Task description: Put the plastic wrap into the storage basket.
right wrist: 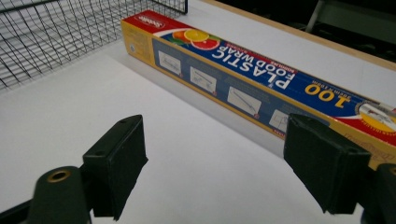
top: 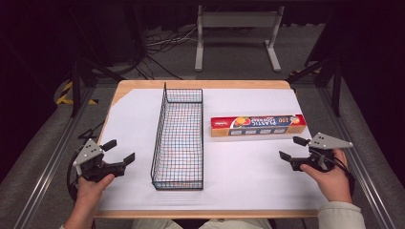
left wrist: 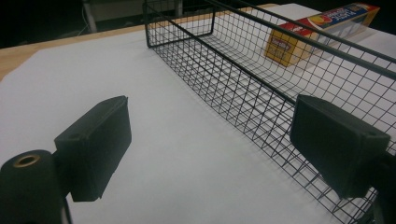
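From the high view I see a long black wire-mesh basket [top: 179,138] standing lengthwise in the middle of the white sheet that covers the wooden table [top: 143,85], and a long cardboard box of plastic food wrap, red, blue and yellow [top: 258,125], lying flat on the sheet just to the right of the basket, crosswise to it and apart from its wall. My left gripper [top: 120,151] sits near the table's left edge, beside the basket's near end, its jaws spread with nothing between them. My right gripper [top: 293,148] hovers near the right edge, just on the near side of the box's right end, its jaws also parted and bare. In the left gripper view I look along my left gripper [left wrist: 212,140] with its jaws wide apart over the white sheet; the basket's long wall runs past the right-hand jaw, and the box shows through the mesh beyond it. In the right gripper view my right gripper [right wrist: 217,161] stands released, the white sheet between its jaws, the box lying slantwise just ahead, its right end behind the right-hand jaw, the basket at the upper left.
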Demonstrator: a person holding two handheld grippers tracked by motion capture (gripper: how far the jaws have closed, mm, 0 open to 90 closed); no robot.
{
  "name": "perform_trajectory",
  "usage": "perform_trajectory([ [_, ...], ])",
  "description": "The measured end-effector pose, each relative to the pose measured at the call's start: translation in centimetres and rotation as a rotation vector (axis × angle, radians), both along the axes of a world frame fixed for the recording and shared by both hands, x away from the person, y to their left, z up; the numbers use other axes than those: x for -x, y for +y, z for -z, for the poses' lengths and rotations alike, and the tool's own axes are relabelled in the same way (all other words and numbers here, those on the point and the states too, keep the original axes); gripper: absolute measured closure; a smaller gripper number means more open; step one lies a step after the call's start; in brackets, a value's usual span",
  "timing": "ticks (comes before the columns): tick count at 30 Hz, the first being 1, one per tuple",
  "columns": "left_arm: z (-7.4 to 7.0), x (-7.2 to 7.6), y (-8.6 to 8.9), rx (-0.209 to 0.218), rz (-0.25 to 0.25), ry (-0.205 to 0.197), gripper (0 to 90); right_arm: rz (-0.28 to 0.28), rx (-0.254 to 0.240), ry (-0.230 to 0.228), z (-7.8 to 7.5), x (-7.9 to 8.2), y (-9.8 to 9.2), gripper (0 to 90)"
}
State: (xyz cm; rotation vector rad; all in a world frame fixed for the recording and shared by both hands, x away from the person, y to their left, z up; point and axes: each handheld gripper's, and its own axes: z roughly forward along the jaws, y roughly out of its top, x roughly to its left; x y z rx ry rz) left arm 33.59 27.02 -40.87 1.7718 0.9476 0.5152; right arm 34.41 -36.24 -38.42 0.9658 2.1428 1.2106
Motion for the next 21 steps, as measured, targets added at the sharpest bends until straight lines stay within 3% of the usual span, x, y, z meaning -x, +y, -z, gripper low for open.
perform_trajectory([
  [4,-0.2,0.1,0.0,0.007,-0.003,-0.012,13.4,-0.012,-0.025,-0.036,-0.6,0.1,0.1,20.0],
  [9,-0.1,-0.1,-0.1,0.005,0.007,-0.015,13.2,0.001,-0.032,-0.028,-0.3,0.2,0.0,17.5],
  [13,0.0,0.0,-0.1,-0.021,-0.001,-0.024,13.1,0.003,-0.037,-0.018,0.0,0.2,0.1,16.0],
  [16,0.1,-0.1,0.2,0.003,-0.001,-0.001,13.2,-0.002,-0.030,-0.031,-0.4,0.0,0.3,16.1],
  [21,0.1,-0.1,0.1,-0.004,-0.002,-0.001,13.2,-0.016,-0.011,-0.026,-1.7,-0.8,0.5,14.9],
])
